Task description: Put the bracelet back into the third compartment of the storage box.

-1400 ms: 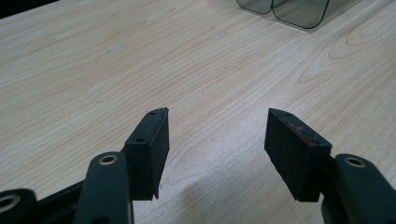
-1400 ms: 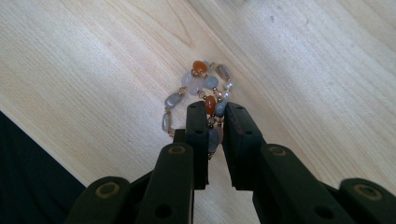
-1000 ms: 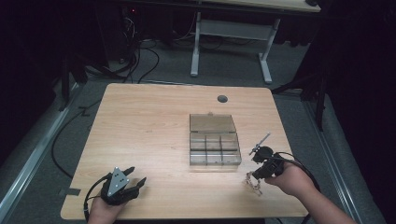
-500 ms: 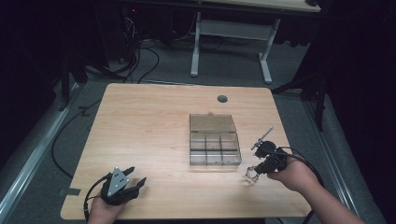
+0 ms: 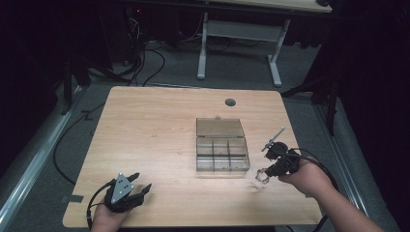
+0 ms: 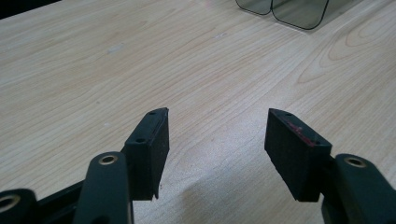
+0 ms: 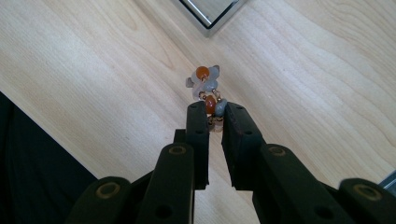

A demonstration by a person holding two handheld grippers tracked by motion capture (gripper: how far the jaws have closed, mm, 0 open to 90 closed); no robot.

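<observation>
High overhead, two close tabletop views

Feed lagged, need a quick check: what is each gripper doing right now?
Left gripper: open, fingers wide apart, holding nothing.
Right gripper: closed on a beaded bracelet, beside the clear compartment box.

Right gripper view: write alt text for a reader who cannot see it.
The right hand-held gripper pinches a short beaded string of orange and pale blue-grey beads between its two black jaws, above the light wooden table. A corner of the clear compartment box lies just beyond.
</observation>
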